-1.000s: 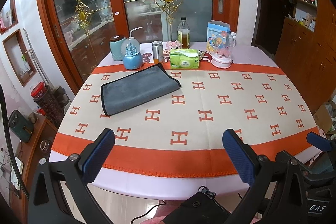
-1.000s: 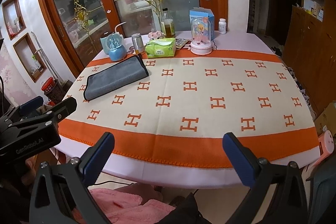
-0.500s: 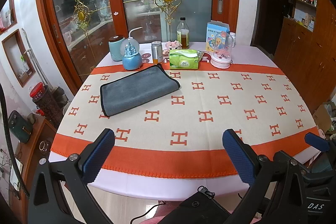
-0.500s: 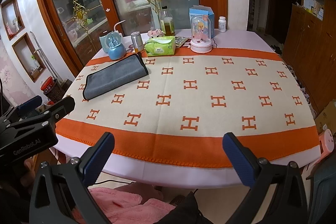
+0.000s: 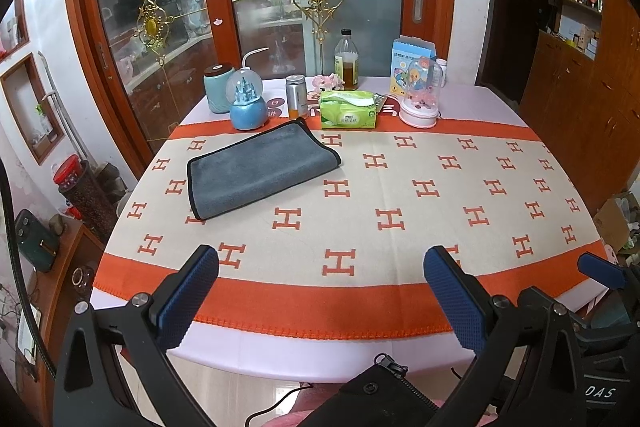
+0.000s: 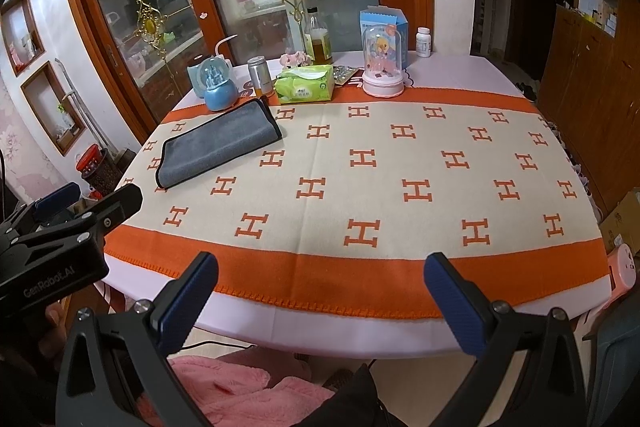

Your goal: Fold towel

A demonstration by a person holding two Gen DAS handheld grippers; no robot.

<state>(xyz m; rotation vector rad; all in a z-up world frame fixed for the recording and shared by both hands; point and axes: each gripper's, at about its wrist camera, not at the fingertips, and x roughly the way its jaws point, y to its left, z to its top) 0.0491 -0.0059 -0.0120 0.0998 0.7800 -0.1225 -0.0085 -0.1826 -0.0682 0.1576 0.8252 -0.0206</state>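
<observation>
- Left wrist view: left gripper (image 5: pixel 320 291) jaws wide apart, nothing between them, held off the near edge of the table (image 5: pixel 360 351).
- Blue fingertips (image 5: pixel 188 297) hang over the orange near border of the tablecloth (image 5: pixel 400 187), not touching the towel.
- Grey towel (image 5: pixel 260 171) at 11 o'clock from the gripper, well apart. Lies flat, folded, black-trimmed, long axis skewed, far corner pointing toward 1 o'clock.
- Beyond the towel at 12 o'clock: snow globe (image 5: pixel 248 105) just beside its far edge, metal can (image 5: pixel 297 97), green tissue pack (image 5: pixel 348 109), glass dome ornament (image 5: pixel 422 95), oil bottle (image 5: pixel 346 61), blue carton (image 5: pixel 412 61).
- Right gripper (image 5: pixel 600 271) visible at 4 o'clock, only one blue tip and black body in frame.

- Right wrist view: right gripper (image 6: pixel 320 291) jaws also spread wide, empty, held off the near table edge (image 6: pixel 340 327).
- Towel (image 6: pixel 218 147) at 10–11 o'clock, well apart, flat on the cloth near the far-left corner.
- Left gripper (image 6: pixel 80 203) at 9 o'clock, off the table's left-near corner, fingers parted, clear of the towel.
- Snow globe (image 6: pixel 219 89) next to the towel's far edge; tissue pack (image 6: pixel 306 89), dome ornament (image 6: pixel 382 63), white pill bottle (image 6: pixel 423 42) along the far side.
- Pink fleece (image 6: pixel 240 391) at 6 o'clock below the gripper.
</observation>
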